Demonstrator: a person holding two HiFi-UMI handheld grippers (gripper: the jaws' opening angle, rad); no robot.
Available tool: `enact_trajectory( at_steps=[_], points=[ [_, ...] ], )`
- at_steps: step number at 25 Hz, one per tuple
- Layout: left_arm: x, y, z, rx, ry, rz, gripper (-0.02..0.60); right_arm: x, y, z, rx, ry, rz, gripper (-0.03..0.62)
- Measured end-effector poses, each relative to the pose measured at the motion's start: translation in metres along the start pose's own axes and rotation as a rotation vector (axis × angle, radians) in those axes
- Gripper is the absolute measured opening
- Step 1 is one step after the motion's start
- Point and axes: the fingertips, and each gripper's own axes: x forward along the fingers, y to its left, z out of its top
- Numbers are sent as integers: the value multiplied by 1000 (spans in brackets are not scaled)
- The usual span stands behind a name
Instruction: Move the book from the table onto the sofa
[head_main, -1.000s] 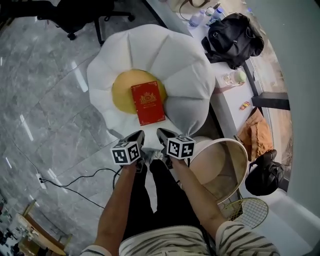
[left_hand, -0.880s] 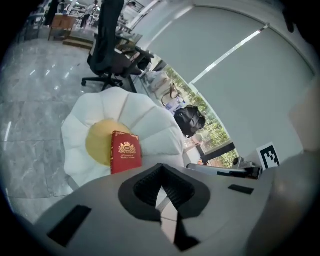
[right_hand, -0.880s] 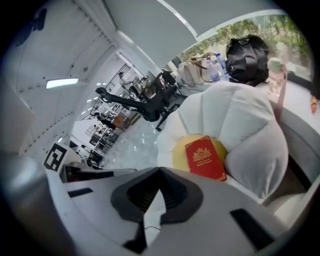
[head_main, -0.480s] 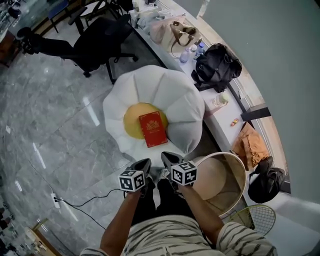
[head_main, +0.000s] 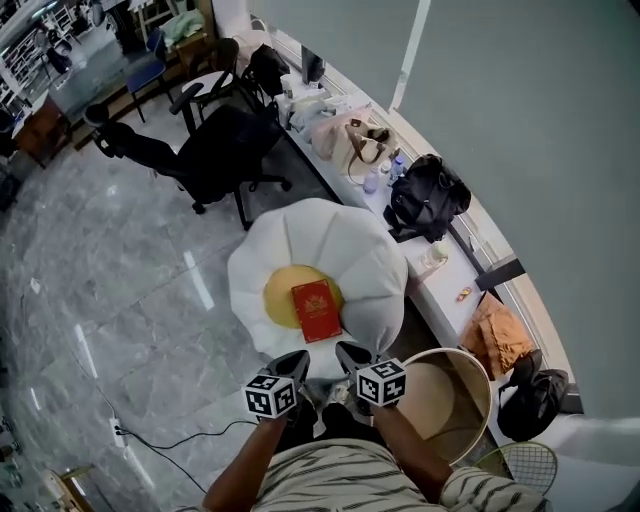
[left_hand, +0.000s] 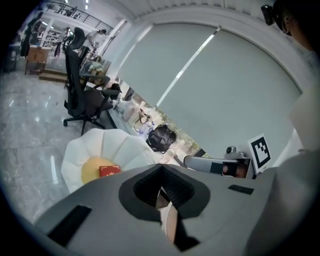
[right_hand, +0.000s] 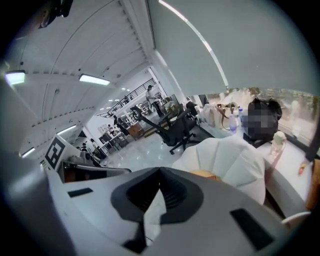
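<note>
From the head view, my left gripper (head_main: 292, 363) is shut tight with nothing in it. My right gripper (head_main: 352, 355) is shut tight too and holds nothing. They sit side by side, close to my body, and touch nothing. The red book (head_main: 316, 310) lies flat on the sofa (head_main: 345, 245), partly on its yellow middle (head_main: 282, 297) and partly on the white part. Both grippers are apart from the book, just past the near edge of the sofa. On the right, the sofa is close to the long counter (head_main: 440, 285), where a black bag (head_main: 427, 200) sits. A round counter (head_main: 445, 400) is just beside my right gripper. On the left the grey floor (head_main: 120, 290) is wide. An office chair (head_main: 222, 150) stands behind the sofa, and a thin cord (head_main: 170, 440) lies low on the left.

In the left gripper view, my left gripper (left_hand: 162, 192) has its jaws pressed together with nothing between them. Past it the book (left_hand: 109, 171) lies on the sofa (left_hand: 105, 145). My right gripper (left_hand: 192, 162) is just beside it on the right.

In the right gripper view, my right gripper (right_hand: 157, 197) has its jaws closed and empty. The sofa (right_hand: 230, 155) is ahead, with the office chair (right_hand: 175, 130) behind it. My left gripper (right_hand: 122, 170) is on the left. I cannot make out the book here
</note>
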Motion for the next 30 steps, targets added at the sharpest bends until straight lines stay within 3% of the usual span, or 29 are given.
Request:
enact_trajectory(
  at_steps=[10, 18, 24, 30],
  points=[
    [-43, -28, 44, 42, -106, 3, 5, -18, 58, 57, -88, -96, 69, 12],
    [-73, -42, 76, 85, -194, -23, 5, -35, 87, 96, -183, -161, 74, 14],
    [-96, -56, 97, 166, -252, -7, 5, -48, 116, 113, -209, -192, 109, 14],
    [-124, -81, 125, 244, -352, 7, 5, -62, 153, 130, -303, -253, 138, 14]
  ],
)
